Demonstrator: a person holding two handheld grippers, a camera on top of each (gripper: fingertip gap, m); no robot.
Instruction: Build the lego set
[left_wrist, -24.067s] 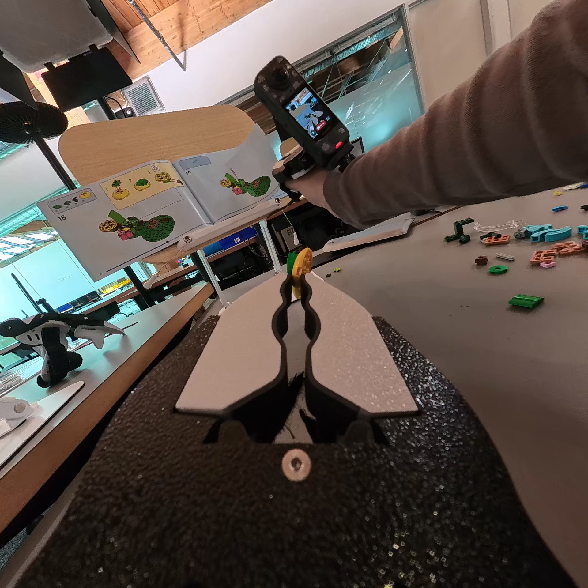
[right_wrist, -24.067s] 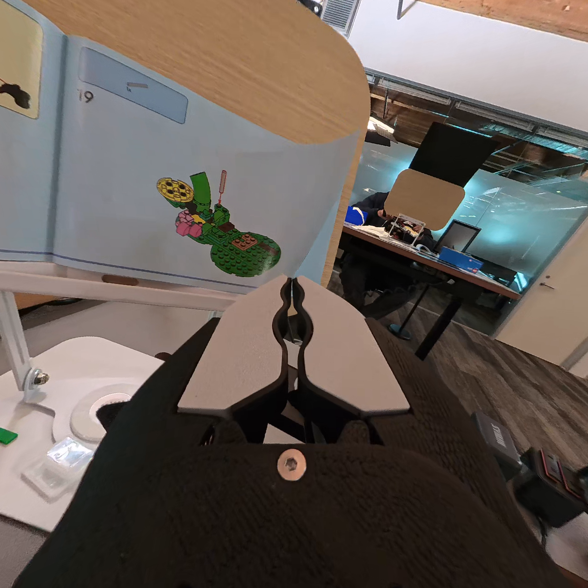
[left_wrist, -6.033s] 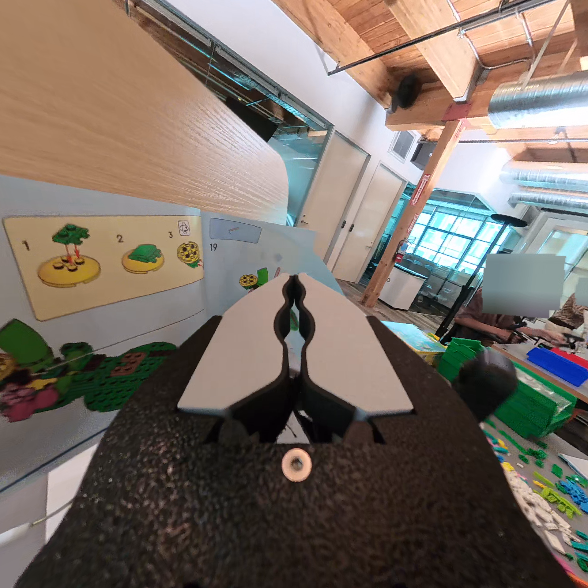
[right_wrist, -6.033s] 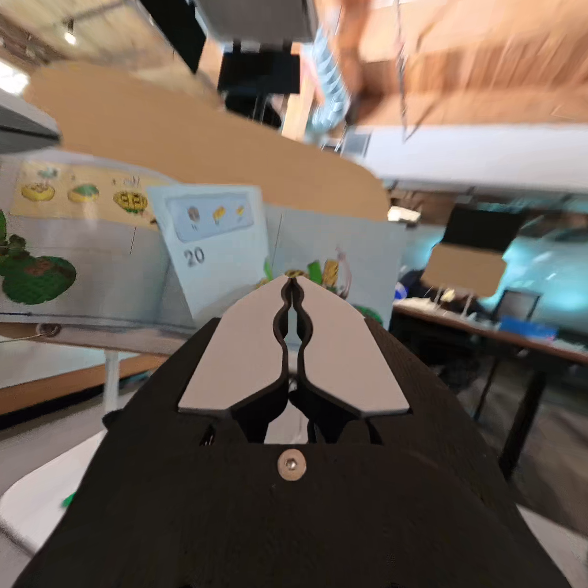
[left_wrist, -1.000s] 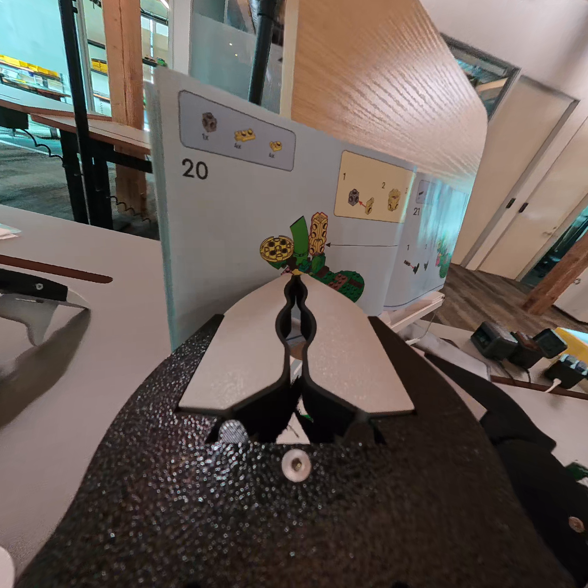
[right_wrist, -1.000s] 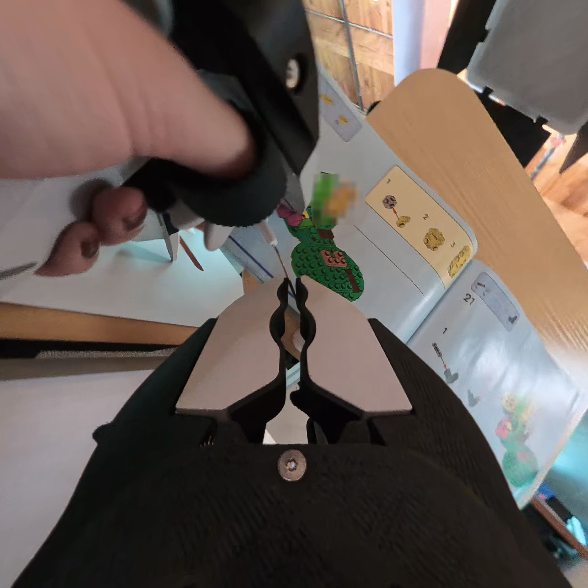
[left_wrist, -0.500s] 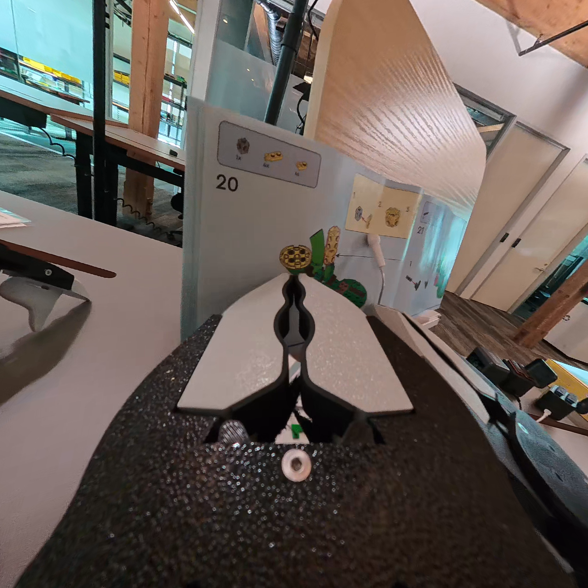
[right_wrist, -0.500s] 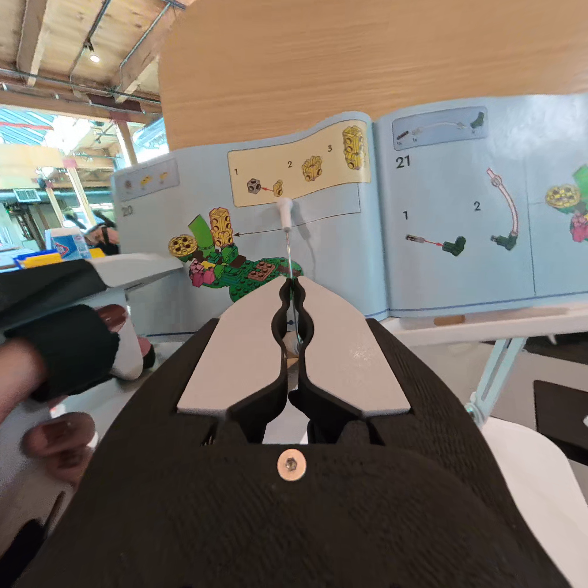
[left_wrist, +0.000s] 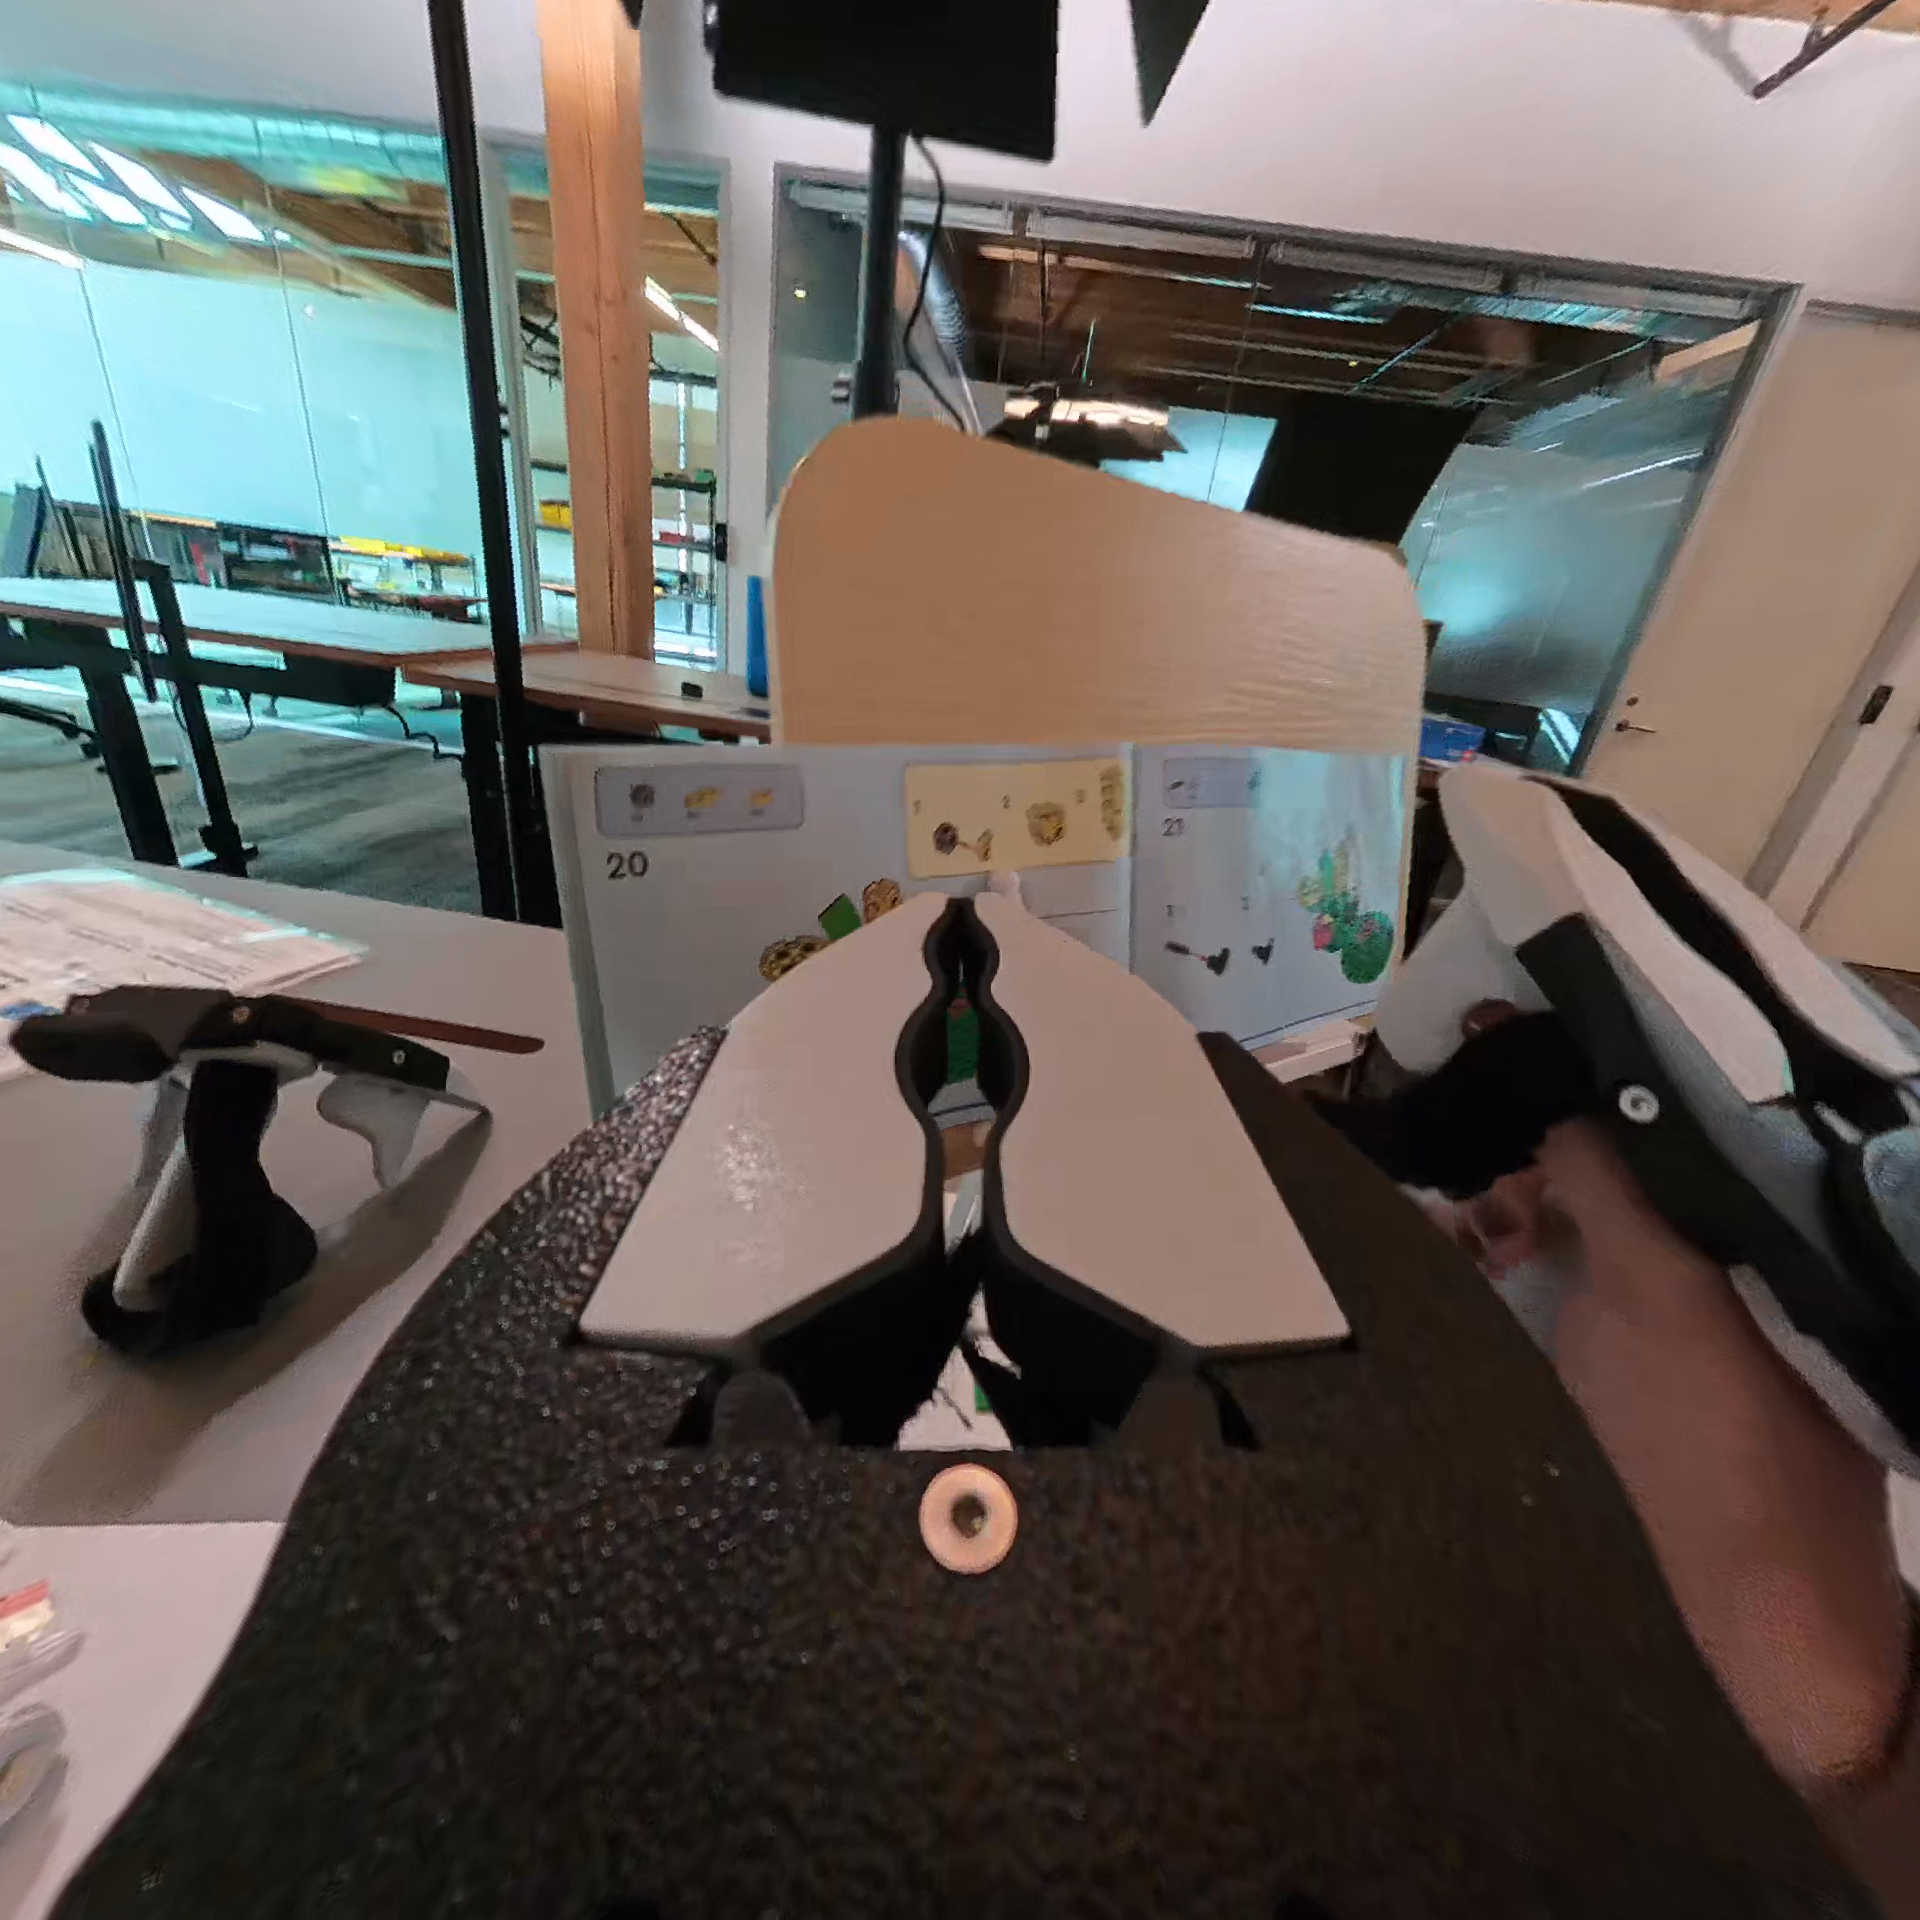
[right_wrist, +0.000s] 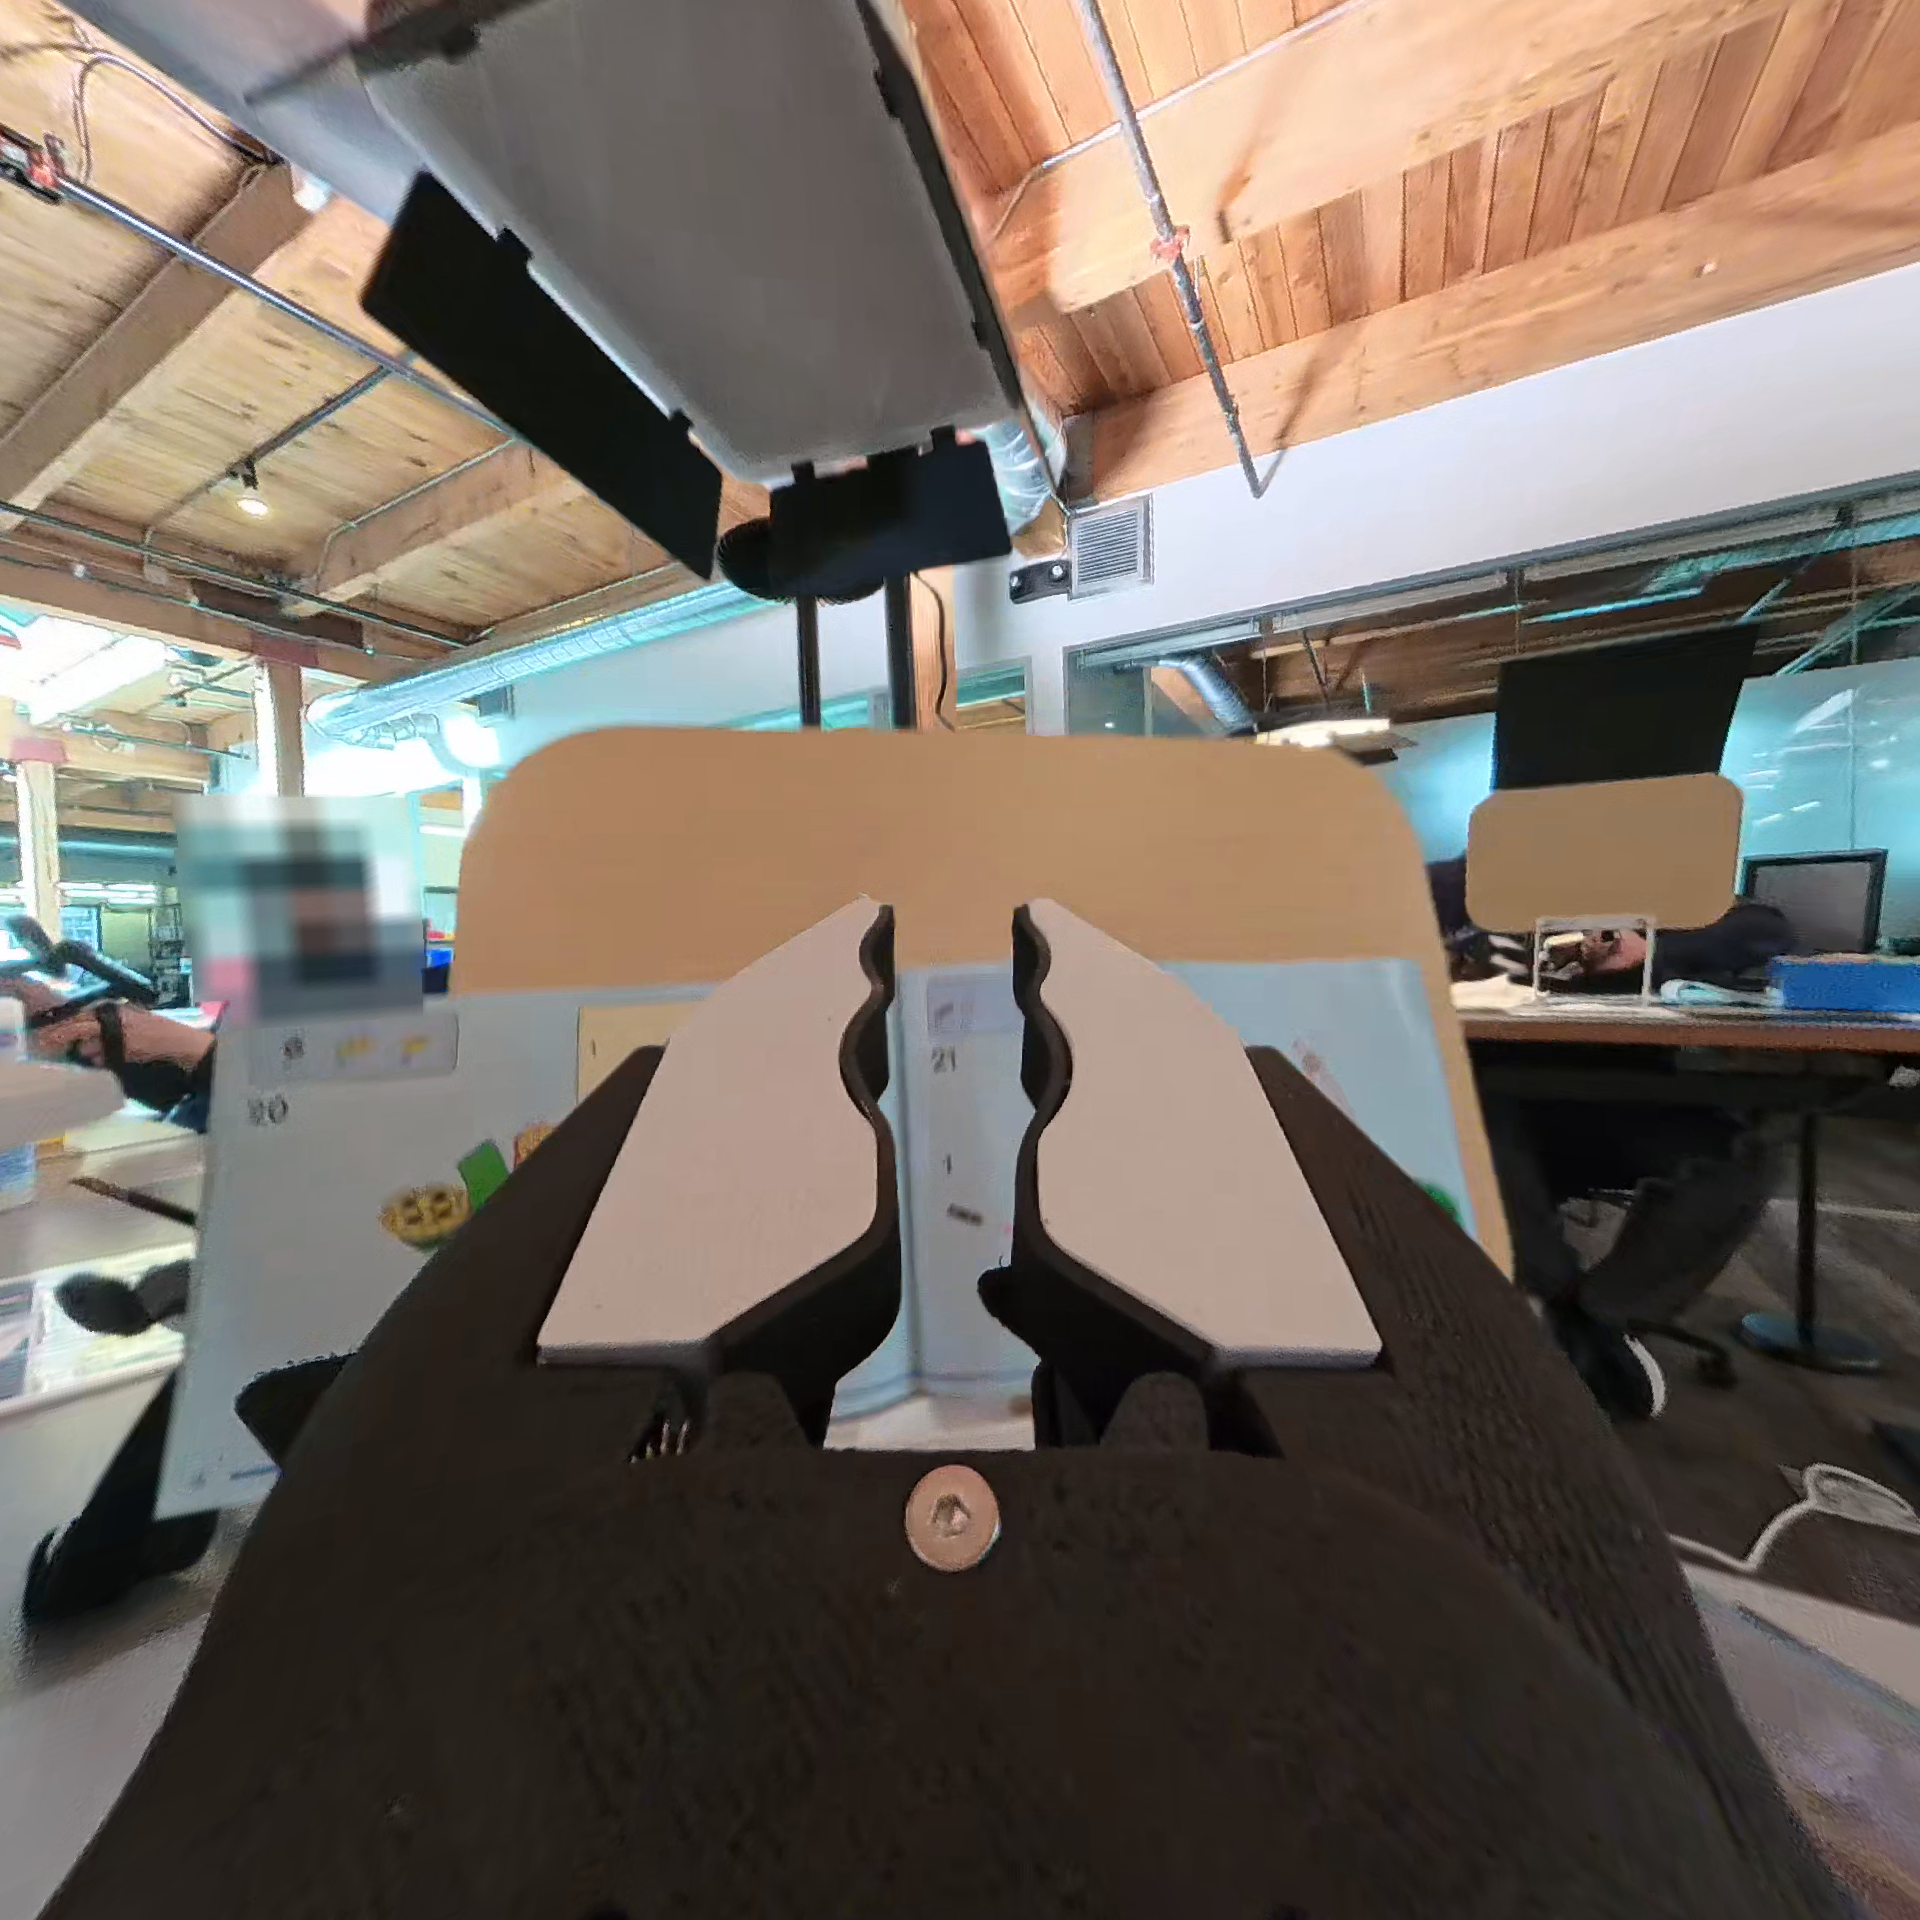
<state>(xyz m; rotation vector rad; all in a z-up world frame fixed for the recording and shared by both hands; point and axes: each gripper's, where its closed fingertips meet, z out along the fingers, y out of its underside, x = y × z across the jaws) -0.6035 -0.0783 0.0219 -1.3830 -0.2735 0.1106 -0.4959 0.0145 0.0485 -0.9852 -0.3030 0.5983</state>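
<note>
The wooden stand board (left_wrist: 1091, 603) fills the far middle, and against it leans the open instruction booklet (left_wrist: 727, 935), showing steps 20 and 21. I judge I am on step 21, the thin stalk joined to a green piece.

My left gripper (left_wrist: 961, 920) has its jaws pressed together on a small green lego piece (left_wrist: 961, 1039), seen through the gap between my fingers, with a white tip just above them (whether the stalk is seated I cannot tell). My right gripper (right_wrist: 948, 914) has its jaws spread and holds nothing; it also shows at the right of the left wrist view.

Half a second ago my right jaws pinched the thin stalk; now they have let go and drawn back.

Next I should check the picture, then fetch another part.

A spare gripper (left_wrist: 239, 1143) lies at the near left on the table (left_wrist: 499, 987).
</note>
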